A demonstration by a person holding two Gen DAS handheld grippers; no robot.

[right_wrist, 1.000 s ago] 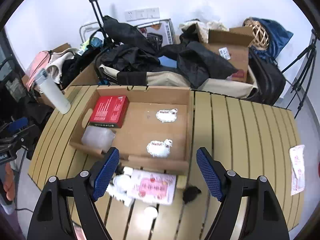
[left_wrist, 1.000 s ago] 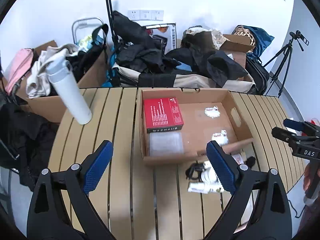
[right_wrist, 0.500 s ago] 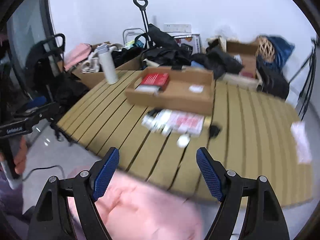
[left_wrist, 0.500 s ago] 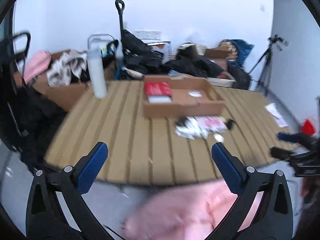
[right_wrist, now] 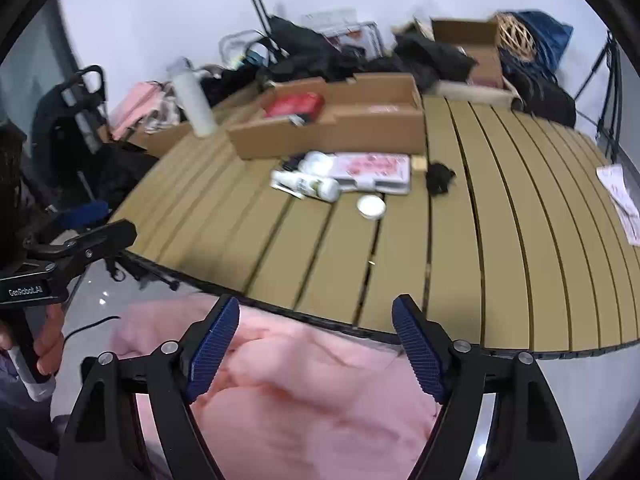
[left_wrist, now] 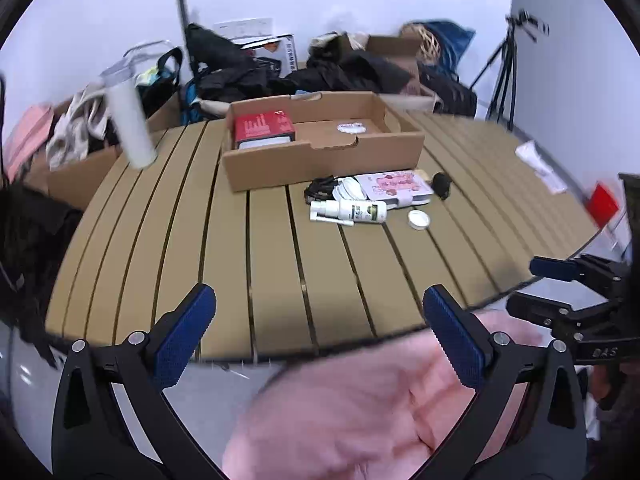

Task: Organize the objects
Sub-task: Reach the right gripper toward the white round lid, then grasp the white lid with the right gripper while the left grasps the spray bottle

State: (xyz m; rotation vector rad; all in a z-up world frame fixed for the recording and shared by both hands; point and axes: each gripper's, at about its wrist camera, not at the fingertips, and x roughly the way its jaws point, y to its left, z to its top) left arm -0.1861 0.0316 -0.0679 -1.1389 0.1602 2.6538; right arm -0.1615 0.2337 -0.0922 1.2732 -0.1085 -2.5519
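Both tools hang back off the near edge of the tan slatted table (left_wrist: 280, 264), above pink fabric: the left gripper (left_wrist: 318, 338) and right gripper (right_wrist: 316, 344) each spread wide, holding nothing. Sorting looks barely begun (a judgement). The shallow brown cardboard box (left_wrist: 320, 160) holds a red carton (left_wrist: 264, 128) and a white sticker. Just beside its front wall lie a white spray bottle (left_wrist: 348, 211), pink-printed flat pack (left_wrist: 396, 188) and round white lid (left_wrist: 418, 220); reaching forward comes next.
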